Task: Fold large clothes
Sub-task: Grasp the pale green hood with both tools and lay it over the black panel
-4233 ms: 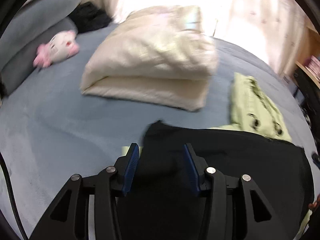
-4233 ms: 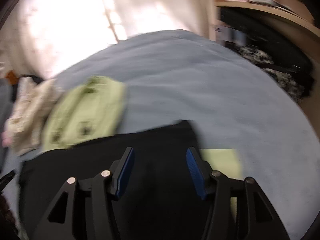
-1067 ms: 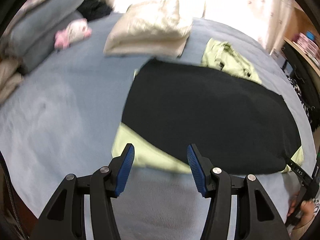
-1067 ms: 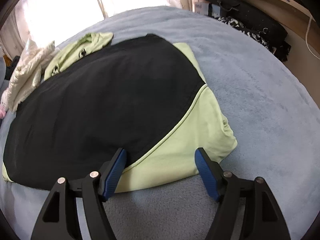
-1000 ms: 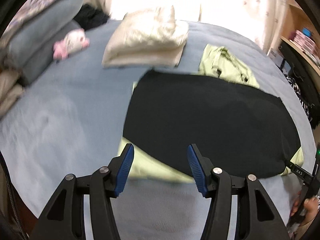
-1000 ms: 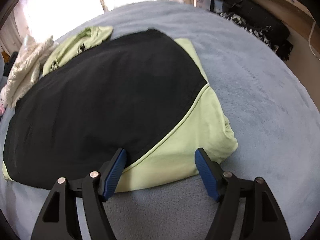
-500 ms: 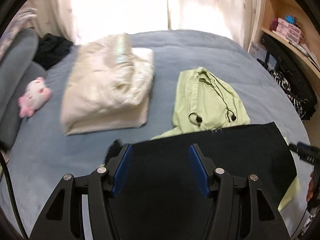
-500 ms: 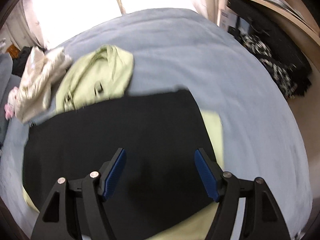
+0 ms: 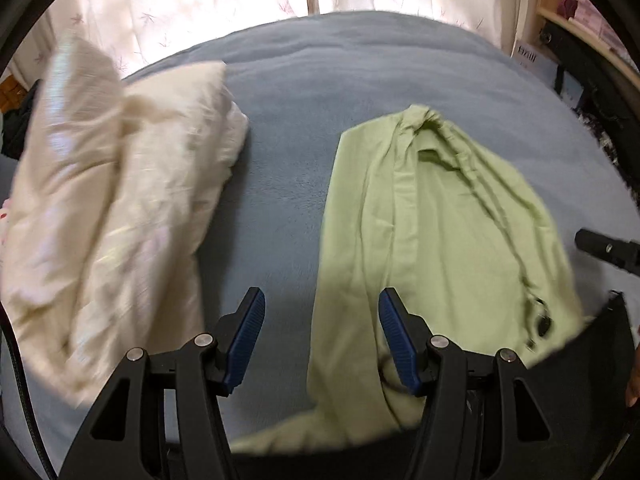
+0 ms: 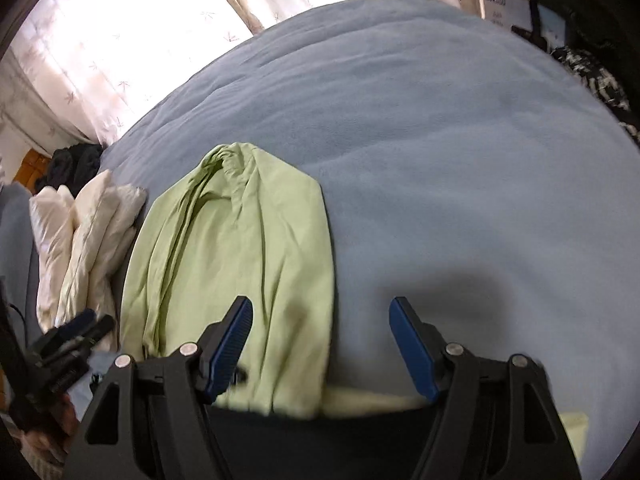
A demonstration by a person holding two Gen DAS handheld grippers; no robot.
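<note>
A large garment lies flat on the blue bed cover (image 9: 360,80). Its light green hood (image 9: 440,240) points toward the curtains, with drawstrings showing. Its black body (image 9: 600,364) shows only at the lower edge of both views. My left gripper (image 9: 322,336) hovers open over the hood's left edge, nothing pressed between its blue pads. In the right wrist view the hood (image 10: 240,260) lies ahead and left. There my right gripper (image 10: 322,344) stands open above the hood's right edge and bare cover, with the black body (image 10: 320,440) just beneath it.
A folded cream duvet (image 9: 100,200) lies left of the hood, close to my left gripper. Dark clothes (image 10: 76,164) are heaped at the bed's far left corner. Shelves with black-and-white fabric (image 10: 600,76) stand along the right. Bare blue cover spreads beyond and right of the hood.
Both grippers have travelled from the garment's near hem forward across the black body to the hood end. The jaws have kept the same width.
</note>
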